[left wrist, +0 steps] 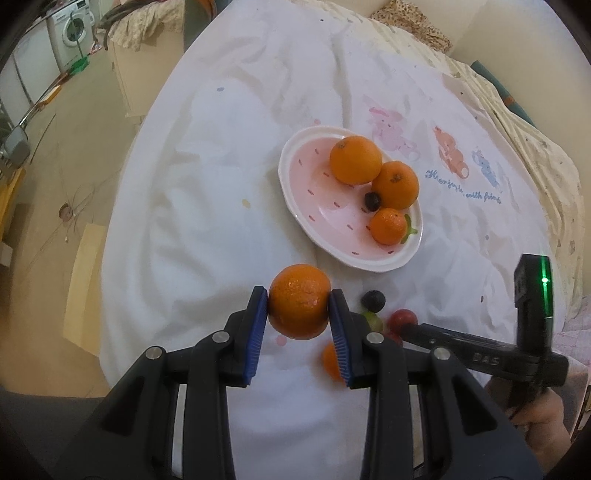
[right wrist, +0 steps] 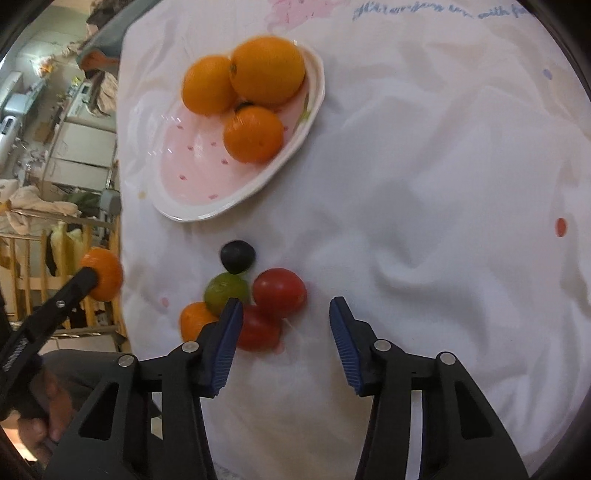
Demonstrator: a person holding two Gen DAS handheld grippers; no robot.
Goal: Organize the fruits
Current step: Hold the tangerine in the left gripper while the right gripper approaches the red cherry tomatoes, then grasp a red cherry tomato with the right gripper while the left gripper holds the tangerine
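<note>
My left gripper [left wrist: 298,301] is shut on an orange mandarin [left wrist: 298,301] and holds it above the white cloth, short of the pink plate [left wrist: 314,199]. The plate holds three oranges [left wrist: 355,159] and a dark grape [left wrist: 372,201]. My right gripper [right wrist: 286,321] is open and empty, just right of a loose pile: a dark grape [right wrist: 237,256], a green fruit [right wrist: 225,291], two red tomatoes [right wrist: 279,291] and a small orange [right wrist: 194,319]. In the right wrist view the held mandarin [right wrist: 105,273] shows at the left edge.
The plate [right wrist: 177,177] lies on a wrinkled white printed cloth [left wrist: 221,184] over a bed or table. The cloth's left edge drops to the floor. A washing machine [left wrist: 70,31] stands far left. A wooden rail [right wrist: 44,236] lies beyond the edge.
</note>
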